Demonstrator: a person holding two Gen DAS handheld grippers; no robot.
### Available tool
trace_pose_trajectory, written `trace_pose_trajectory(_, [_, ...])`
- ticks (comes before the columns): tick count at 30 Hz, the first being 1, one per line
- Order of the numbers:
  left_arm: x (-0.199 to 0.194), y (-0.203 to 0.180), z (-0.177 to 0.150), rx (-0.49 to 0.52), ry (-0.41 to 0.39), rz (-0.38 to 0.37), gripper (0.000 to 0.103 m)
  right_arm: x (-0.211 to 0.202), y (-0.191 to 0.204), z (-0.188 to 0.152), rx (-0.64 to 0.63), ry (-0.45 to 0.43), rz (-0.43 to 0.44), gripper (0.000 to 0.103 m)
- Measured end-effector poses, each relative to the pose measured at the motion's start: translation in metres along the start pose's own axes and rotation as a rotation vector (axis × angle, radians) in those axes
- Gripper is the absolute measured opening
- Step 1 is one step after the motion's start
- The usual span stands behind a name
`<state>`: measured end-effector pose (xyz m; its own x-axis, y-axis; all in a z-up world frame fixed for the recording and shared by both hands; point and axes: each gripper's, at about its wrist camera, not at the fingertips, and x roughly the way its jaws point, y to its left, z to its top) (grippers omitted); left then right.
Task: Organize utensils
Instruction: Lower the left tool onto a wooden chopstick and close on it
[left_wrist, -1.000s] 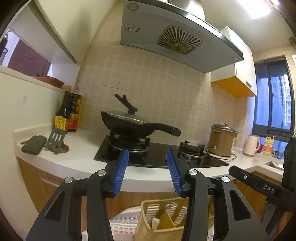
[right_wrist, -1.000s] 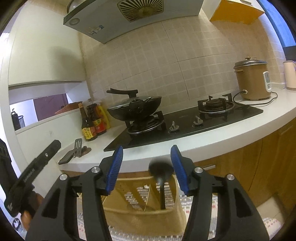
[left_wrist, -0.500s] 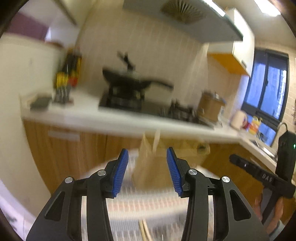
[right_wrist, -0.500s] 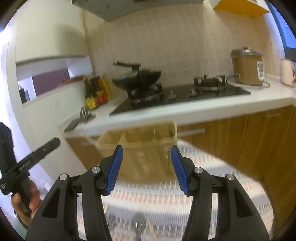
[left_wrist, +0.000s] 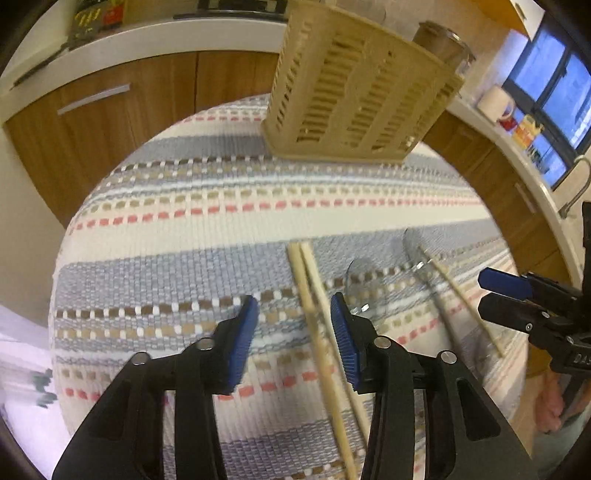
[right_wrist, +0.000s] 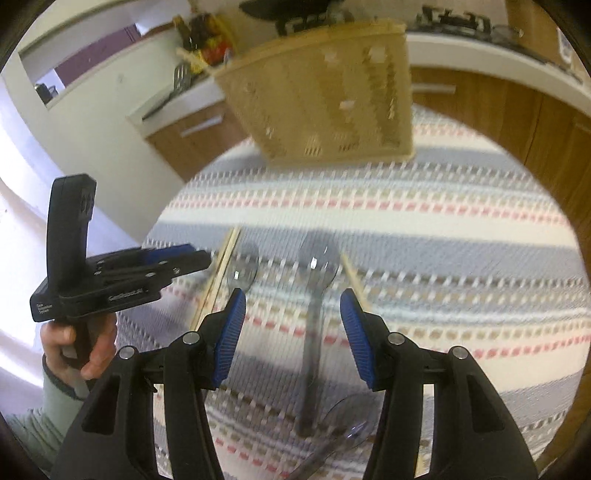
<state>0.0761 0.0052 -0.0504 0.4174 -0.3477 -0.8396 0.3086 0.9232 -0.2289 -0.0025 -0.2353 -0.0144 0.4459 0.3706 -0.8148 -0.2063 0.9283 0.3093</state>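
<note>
Left wrist view: the left gripper (left_wrist: 293, 325) tilts down over the striped mat (left_wrist: 166, 229), its jaws closing with nothing pressed yet, framing the pair of chopsticks (left_wrist: 314, 295) that lies between the blue pads, presumably the pick for the slotted caddy (left_wrist: 354, 92) standing at the mat's far edge. Right wrist view: the right gripper (right_wrist: 291, 325) likewise narrows its still-empty jaws astride the clear spoon (right_wrist: 314, 295), whose handle runs between the fingers, an alignment suited to a grasp along the shaft
</note>
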Motion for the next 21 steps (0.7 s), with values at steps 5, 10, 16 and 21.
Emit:
trace_pose_trajectory(5, [0.007,-0.009,-0.010,0.051,-0.023,0.054,0.034,0.019,-0.003,-0.002,0.026,0.063,-0.008,0.043])
trace_pose_trajectory(10, [0.013,-0.028,-0.012,0.137,-0.036,0.154,0.037,0.034,-0.004,0.001,0.042,0.100,-0.013,0.043])
trace_pose_trajectory(16, [0.013,-0.038,-0.010,0.166,-0.050,0.200,0.027,0.048,0.006,0.016,-0.006,0.114,-0.089,0.043])
trace_pose_trajectory(21, [0.004,-0.012,-0.008,0.075,-0.042,0.149,0.005,0.061,0.010,0.033,-0.012,0.120,-0.132,0.043])
